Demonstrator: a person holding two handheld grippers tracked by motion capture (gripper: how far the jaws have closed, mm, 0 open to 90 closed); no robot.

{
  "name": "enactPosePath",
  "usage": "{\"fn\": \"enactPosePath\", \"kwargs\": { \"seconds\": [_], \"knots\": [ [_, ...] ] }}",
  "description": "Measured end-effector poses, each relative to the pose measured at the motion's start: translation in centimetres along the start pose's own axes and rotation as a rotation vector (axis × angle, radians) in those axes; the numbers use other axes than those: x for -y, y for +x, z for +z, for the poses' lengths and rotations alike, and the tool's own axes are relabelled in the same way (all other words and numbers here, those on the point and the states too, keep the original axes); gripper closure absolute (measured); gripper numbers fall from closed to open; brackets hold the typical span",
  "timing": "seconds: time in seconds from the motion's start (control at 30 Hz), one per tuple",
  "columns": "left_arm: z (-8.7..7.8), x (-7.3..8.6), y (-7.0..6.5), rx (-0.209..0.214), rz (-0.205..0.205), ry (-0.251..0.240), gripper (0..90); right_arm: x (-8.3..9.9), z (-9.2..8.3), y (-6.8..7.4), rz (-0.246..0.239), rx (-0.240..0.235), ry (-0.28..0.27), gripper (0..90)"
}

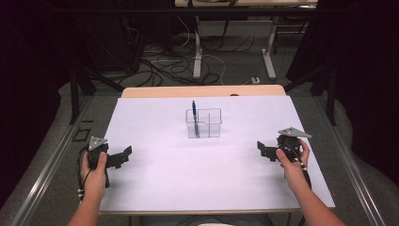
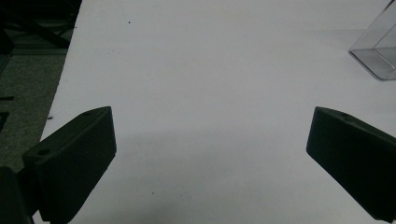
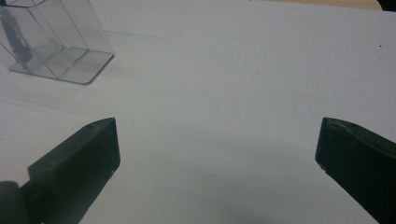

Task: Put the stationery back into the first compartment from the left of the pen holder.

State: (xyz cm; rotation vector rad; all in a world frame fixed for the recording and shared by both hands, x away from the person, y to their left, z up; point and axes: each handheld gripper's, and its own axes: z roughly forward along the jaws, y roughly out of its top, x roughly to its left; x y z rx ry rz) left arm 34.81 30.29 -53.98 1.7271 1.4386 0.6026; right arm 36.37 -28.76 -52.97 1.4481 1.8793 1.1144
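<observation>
A clear plastic holder (image 1: 203, 123) with compartments stands in the middle of the white table top (image 1: 155, 174). A blue pen (image 1: 194, 117) stands upright in its left compartment. My left gripper (image 1: 126, 155) rests open at the table's left side, nothing between its jaws. My right gripper (image 1: 263, 149) is open at the right side, also with nothing in it. In the left gripper view the left gripper (image 2: 210, 154) faces bare table, and the holder's corner (image 2: 378, 51) shows at upper right. In the right gripper view the right gripper (image 3: 217, 158) has the holder (image 3: 56, 42) at upper left.
The white sheet covers a wooden table whose far edge (image 1: 202, 91) shows. Metal rails run along both sides. Table legs and cables (image 1: 188, 61) lie on the floor beyond.
</observation>
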Motion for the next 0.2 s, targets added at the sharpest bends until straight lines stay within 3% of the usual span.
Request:
{"fn": "enactPosePath", "kwargs": {
  "seconds": [0.2],
  "knots": [
    [-0.15,0.06,0.04,0.002,0.001,-0.009,1.7,0.08,0.19,0.01,0.001,0.003,0.008,0.0]
  ]
}}
